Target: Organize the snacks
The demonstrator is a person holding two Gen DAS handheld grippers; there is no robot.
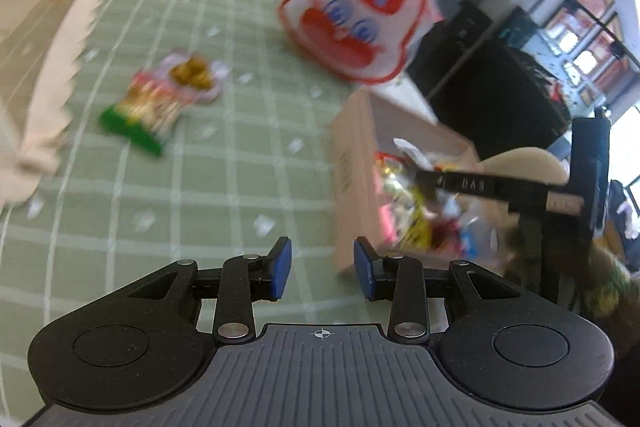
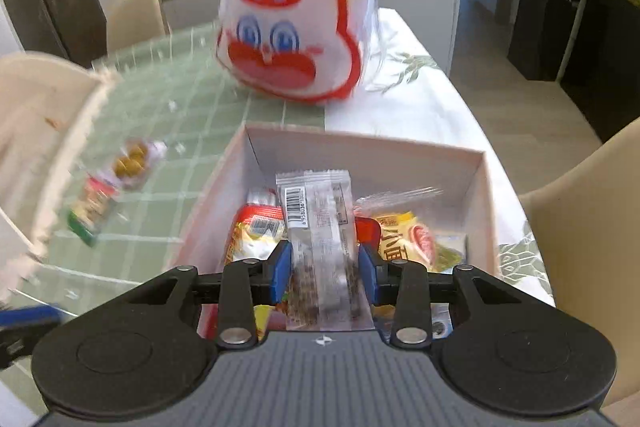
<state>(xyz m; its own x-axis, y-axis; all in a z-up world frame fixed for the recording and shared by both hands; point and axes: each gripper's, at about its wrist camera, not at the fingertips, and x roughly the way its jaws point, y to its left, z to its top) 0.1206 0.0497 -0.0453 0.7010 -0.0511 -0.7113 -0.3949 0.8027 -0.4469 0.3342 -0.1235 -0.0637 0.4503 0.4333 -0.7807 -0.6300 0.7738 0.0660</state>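
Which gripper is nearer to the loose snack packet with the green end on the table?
Left. The left gripper, empty, hangs over the cloth facing the green-ended packet; the right gripper holds a clear wrapper over the box.

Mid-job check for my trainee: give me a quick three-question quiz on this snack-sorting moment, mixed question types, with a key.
1. True or false: the right gripper holds a clear-wrapped snack bar over the box.
2. What is between the left gripper's jaws?
A. a snack packet
B. nothing
C. the box edge
3. Fill in: one loose snack packet lies on the ____ checked tablecloth.

Key:
1. True
2. B
3. green
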